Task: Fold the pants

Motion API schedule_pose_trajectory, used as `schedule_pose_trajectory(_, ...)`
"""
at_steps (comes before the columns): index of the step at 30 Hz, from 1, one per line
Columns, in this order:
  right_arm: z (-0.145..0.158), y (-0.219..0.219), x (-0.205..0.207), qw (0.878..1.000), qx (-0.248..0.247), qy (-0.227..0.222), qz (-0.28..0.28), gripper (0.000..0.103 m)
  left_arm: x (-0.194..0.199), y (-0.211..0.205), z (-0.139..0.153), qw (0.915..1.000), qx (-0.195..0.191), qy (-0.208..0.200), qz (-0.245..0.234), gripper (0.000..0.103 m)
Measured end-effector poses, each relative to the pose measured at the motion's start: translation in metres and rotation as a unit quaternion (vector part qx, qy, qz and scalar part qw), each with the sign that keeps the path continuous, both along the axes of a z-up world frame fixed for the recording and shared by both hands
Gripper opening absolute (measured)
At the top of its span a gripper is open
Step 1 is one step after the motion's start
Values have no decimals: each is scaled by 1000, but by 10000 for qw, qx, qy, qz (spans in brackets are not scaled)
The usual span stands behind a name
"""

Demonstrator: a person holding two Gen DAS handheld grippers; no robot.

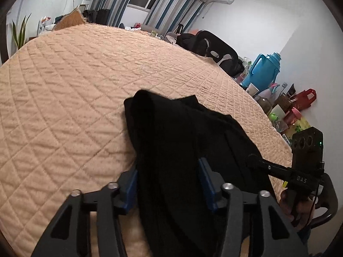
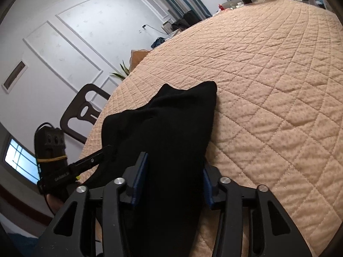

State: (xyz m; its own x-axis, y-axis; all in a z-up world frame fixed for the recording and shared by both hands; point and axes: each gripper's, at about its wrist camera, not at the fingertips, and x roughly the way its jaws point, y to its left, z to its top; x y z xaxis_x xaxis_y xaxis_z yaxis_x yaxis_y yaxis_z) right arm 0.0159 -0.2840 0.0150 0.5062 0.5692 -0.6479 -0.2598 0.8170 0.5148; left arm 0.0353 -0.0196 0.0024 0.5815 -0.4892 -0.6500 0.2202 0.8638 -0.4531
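Note:
Black pants (image 1: 182, 141) hang bunched over the near edge of a table with a quilted peach cover (image 1: 75, 75). My left gripper (image 1: 168, 184) is shut on the pants; cloth fills the gap between its blue pads (image 1: 130, 190). In the right wrist view the pants (image 2: 171, 128) drape the same way, and my right gripper (image 2: 173, 182) is shut on them between its blue pads (image 2: 140, 177). The right gripper also shows at the right of the left wrist view (image 1: 304, 167), the left gripper at the left of the right wrist view (image 2: 55, 162). Both fingertips are hidden by cloth.
The quilted cover (image 2: 268, 85) stretches far beyond the pants. Dark chairs (image 1: 214, 47) (image 2: 83, 111) stand at the table's sides. A blue thermos (image 1: 263, 70), cups and a red bag (image 1: 304, 98) crowd the right. A plant (image 1: 20, 32) stands far left.

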Motion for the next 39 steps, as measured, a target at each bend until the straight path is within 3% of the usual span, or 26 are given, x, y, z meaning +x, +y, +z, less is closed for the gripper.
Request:
schedule_pose_trajectory(3, 2, -1, -1, 10000, 55, -52, -28, 23, 3, 0, 1, 10000, -8, 32, -31, 43)
schedule_pose_trajectory(7, 9, 2, -2, 9999, 16, -154, -45, 17, 3, -4, 12, 9999, 26, -84, -96, 29)
schedule_pose_trajectory(10, 18, 4, -4, 9996, 115, -251, -18, 15, 3, 1, 21, 9998, -103, -141, -127, 26)
schedule_pose_trajectory(17, 39, 28, 11, 9984, 174, -483, 248, 15, 23, 22, 41, 9995, -71, -312, -10, 25)
schedule_pose_trajectory(25, 47, 70, 85, 9970, 284, -507, 515, 15, 85, 53, 57, 9988, 218, -341, 267, 25)
schedule_pose_trajectory(29, 30, 84, 127, 9981, 174, -315, 495, 15, 121, 68, 38, 9989, 332, -129, 316, 26)
schedule_pose_trajectory(31, 11, 83, 141, 9992, 10, -18, 405, 18, 135, 72, 17, 9981, 401, 234, 410, 35)
schedule_pose_trajectory(33, -5, 78, 147, 9993, -234, 205, 228, 29, 133, 80, 4, 9981, 285, 276, 473, 39)
schedule_pose_trajectory(35, -6, 70, 138, 9996, -224, 106, 161, 31, 121, 84, 6, 9981, 264, 141, 547, 39)
schedule_pose_trajectory(39, 15, 65, 110, 9969, -695, -362, 4, 31, 91, 86, 22, 9965, 481, -222, 641, 37)
